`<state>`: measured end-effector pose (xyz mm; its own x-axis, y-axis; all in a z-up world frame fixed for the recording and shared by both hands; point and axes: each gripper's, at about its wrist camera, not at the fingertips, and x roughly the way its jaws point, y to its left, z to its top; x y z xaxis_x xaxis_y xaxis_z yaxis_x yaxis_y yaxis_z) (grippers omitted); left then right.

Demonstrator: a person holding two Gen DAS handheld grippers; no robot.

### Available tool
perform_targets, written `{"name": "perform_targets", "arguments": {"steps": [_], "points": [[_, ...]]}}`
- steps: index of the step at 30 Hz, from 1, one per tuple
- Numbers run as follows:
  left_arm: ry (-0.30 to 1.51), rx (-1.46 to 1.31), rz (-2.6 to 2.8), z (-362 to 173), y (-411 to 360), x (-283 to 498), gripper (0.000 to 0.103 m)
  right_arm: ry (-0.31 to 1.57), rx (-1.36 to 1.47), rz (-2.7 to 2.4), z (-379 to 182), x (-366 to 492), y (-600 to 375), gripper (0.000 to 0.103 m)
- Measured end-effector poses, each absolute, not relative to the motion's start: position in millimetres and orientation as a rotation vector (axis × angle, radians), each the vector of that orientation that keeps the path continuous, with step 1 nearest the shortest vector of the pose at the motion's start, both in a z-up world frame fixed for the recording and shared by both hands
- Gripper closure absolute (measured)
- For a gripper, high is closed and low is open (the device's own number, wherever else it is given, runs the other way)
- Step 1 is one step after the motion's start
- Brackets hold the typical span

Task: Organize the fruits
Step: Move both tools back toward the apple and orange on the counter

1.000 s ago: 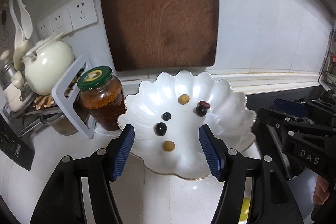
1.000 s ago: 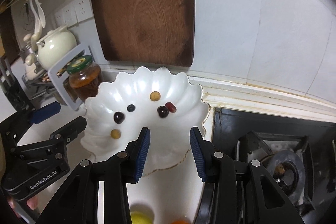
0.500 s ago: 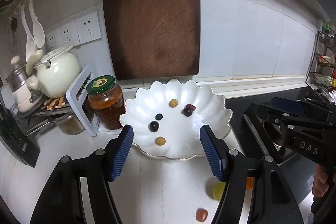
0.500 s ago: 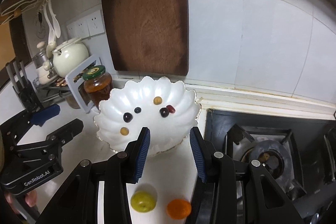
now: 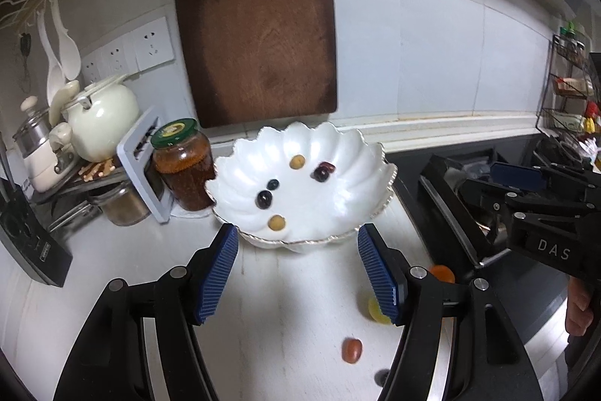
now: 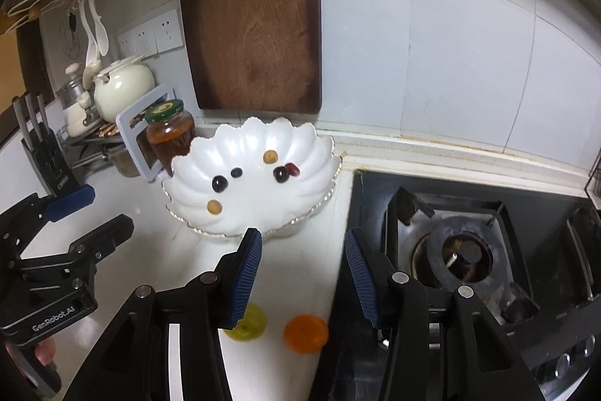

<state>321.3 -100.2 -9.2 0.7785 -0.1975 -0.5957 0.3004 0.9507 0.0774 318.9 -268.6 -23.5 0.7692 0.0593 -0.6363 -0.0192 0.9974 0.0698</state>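
Fruits: six small ones sit in scalloped dish [image 5: 372, 171] ahead of both tools. Both tools, released and empty, have pulled back, bringing into view orange [image 6: 305, 333], yellow-green fruit [image 6: 251, 324] and red fruit [image 5: 351, 349] on surface, uncollected.

bowl [image 6: 300, 145]: white, scalloped, six small fruits inside | orange [image 6: 305, 333], green fruit [image 6: 249, 324], red fruit [image 5: 351, 349]: on counter before bowl

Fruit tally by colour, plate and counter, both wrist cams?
In the white scalloped plate:
Tan-yellow: 2
Dark purple-black: 2
Blue-black, small: 1
Dark red: 1

On the counter:
Orange: 1
Yellow-green: 1
Red-brown: 1

Total: 9. A dark spot at the left view's lower edge is too unclear to count.
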Motion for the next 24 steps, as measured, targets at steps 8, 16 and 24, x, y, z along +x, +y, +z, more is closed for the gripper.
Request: {"name": "perform_targets", "arguments": {"steps": [8,16,24], "points": [[0.654,0.196,-0.301,-24,-107,312,0.031,0.745,0.076,0.041,-43,308,-273,0.055],[0.706,0.213,-0.342,-44,-114,308,0.031,0.813,0.082,0.056,-66,301,-273,0.049],[0.750,0.238,-0.385,-61,-121,308,0.031,0.868,0.091,0.066,-84,297,-273,0.049]]}}
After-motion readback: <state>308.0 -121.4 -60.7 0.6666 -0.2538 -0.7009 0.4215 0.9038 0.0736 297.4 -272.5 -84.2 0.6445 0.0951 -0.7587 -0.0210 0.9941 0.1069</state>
